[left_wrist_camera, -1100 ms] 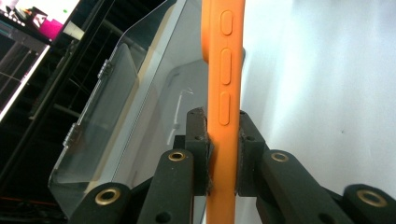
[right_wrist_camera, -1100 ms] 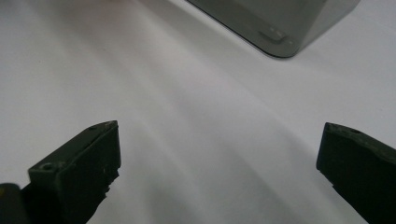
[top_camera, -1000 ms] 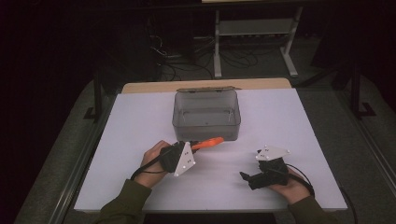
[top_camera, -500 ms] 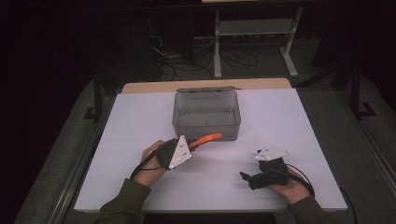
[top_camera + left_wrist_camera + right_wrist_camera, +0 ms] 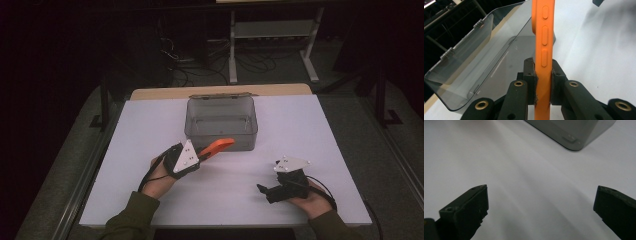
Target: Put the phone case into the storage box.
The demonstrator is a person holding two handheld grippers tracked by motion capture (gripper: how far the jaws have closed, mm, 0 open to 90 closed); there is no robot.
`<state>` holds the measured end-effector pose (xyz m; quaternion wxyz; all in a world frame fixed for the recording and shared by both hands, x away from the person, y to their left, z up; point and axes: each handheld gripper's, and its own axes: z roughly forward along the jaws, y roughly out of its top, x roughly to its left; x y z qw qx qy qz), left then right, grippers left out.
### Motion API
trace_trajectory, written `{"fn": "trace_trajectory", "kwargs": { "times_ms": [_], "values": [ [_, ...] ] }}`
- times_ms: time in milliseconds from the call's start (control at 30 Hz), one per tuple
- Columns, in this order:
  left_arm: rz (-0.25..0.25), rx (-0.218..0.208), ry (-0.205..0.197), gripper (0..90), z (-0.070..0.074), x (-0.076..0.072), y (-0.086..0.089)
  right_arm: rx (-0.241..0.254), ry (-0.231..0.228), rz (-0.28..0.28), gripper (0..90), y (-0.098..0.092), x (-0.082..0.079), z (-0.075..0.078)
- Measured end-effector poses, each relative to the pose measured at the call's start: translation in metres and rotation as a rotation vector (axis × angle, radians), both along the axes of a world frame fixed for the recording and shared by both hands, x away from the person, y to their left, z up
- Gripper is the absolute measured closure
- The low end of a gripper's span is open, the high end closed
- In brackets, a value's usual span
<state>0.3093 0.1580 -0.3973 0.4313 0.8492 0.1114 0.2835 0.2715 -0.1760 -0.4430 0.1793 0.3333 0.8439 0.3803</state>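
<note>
So the clear grey plastic box (image 5: 221, 121) sits toward the far middle of your white table (image 5: 125, 150) with its hinged lid flipped open at the back, and as far as the high view shows there's nothing in it, just the bare bottom. Your left gripper (image 5: 543, 75) has its jaws clamped tight on an orange phone case (image 5: 543, 32), pinching it edge-on so the side button bumps face the camera; in the high view the case pokes out right at the box's near wall, just in front of it, not inside. Your right gripper (image 5: 541, 205) is resting low near the table's front right, well apart from the box, jaws spread wide with nothing between them. No brand or writing I can read anywhere on the case or box.
</note>
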Motion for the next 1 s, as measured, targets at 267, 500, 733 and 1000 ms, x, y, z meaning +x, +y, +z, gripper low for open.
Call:
{"fn": "trace_trajectory", "kwargs": {
  "times_ms": [267, 500, 733, 1000],
  "values": [
    [0.011, -0.086, 0.081, 79.1, 0.001, 0.007, 0.008, 0.000, 0.000, -0.001, 0.0, 0.000, 0.000, 0.000],
    [0.024, -0.184, 0.172, 79.1, 0.002, 0.014, 0.016, -0.001, 0.000, -0.001, 0.0, 0.000, 0.000, 0.000],
    [0.028, -0.252, 0.231, 79.1, 0.002, 0.018, 0.023, -0.003, -0.001, 0.000, 0.0, 0.000, 0.000, 0.000],
    [0.029, -0.239, 0.243, 79.1, 0.005, 0.021, 0.023, -0.005, -0.002, 0.002, 0.0, 0.001, 0.000, 0.000]
  ]
}}
